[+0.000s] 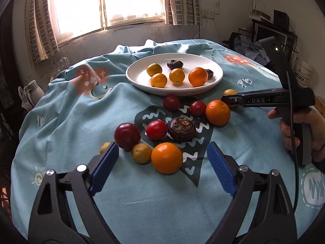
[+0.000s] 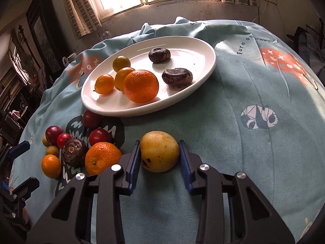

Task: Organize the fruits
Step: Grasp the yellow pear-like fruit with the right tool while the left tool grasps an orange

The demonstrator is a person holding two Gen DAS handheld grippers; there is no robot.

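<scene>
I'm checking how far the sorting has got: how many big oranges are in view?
3. One orange lies on the white plate. One lies on the cloth near the plate, beside a red fruit. One lies nearest the left hand-held gripper. None looks hidden.

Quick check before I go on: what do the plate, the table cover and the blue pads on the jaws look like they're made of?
Plate: probably glazed ceramic, white and glossy, with window glare on it; melamine is possible.
Table cover: soft woven fabric, matte, printed, creased and bunched at the far edge.
Blue pads: likely rubber or soft plastic, matte with fine ribbing.
</scene>
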